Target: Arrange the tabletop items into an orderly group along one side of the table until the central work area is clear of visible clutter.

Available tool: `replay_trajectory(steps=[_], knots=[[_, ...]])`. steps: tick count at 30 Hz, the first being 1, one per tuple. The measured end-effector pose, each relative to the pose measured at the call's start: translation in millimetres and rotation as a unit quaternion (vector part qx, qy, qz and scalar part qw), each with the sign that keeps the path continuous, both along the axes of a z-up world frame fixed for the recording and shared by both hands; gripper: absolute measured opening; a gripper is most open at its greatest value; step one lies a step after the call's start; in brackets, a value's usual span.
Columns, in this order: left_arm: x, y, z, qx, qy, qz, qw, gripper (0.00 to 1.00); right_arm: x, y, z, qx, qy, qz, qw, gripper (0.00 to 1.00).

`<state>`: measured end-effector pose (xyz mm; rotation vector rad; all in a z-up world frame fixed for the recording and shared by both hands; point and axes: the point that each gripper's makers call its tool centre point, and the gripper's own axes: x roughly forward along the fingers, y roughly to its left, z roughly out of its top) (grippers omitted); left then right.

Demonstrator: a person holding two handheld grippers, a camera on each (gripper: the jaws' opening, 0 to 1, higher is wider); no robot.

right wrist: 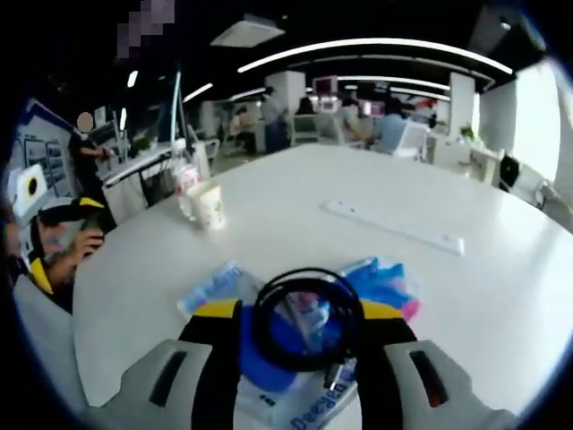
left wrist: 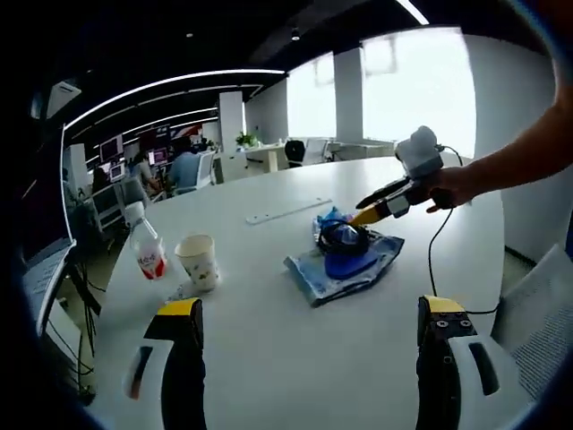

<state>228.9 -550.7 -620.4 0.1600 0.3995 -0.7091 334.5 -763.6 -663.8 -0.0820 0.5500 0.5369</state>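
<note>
Coiled black cable (right wrist: pixel 309 318) resting on a blue cloth (right wrist: pixel 387 279) and a printed plastic packet (right wrist: pixel 208 287), right of centre on the white table (right wrist: pixel 501 296). Right gripper (right wrist: pixel 304 330) set over the coil, yellow-tipped jaws spread to either side of it; cannot tell whether they touch or grip it. Seen from the left gripper view, the same heap: cable (left wrist: pixel 342 236), cloth (left wrist: pixel 351 262), with the right gripper (left wrist: pixel 363 215) reaching in, held by a person's hand (left wrist: pixel 450 188). Left gripper (left wrist: pixel 309 309) held back above bare tabletop (left wrist: pixel 295 358), jaws wide apart, holding nothing. Paper cup (left wrist: pixel 198 261) and plastic bottle (left wrist: pixel 144 242) standing close together near the table's far left edge. Long white strip (left wrist: pixel 288 210) lying flat beyond the heap. Around: open-plan office with desks, monitors, seated people, ceiling light strips, bright windows.
</note>
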Motion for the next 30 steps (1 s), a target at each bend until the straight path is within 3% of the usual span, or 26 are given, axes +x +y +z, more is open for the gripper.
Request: replay_trajectory(steps=[9,24,30], knots=[[5.0,-22,-0.6,-0.003,0.006,-0.024,0.9997,1.00,-4,-12,-1.5,0.010,0.000,-0.021,0.9997,0.47],[27.7,-58,8.1,-0.048,0.018,-0.039,0.9979,1.00,-6,-20,-7.2,0.027,0.003,-0.045,0.9986,0.46],[32.7,-74,2.1,-0.054,0.028,-0.047,0.9970,1.00,-7,-24,-9.8,0.034,0.007,-0.053,0.9980,0.45]])
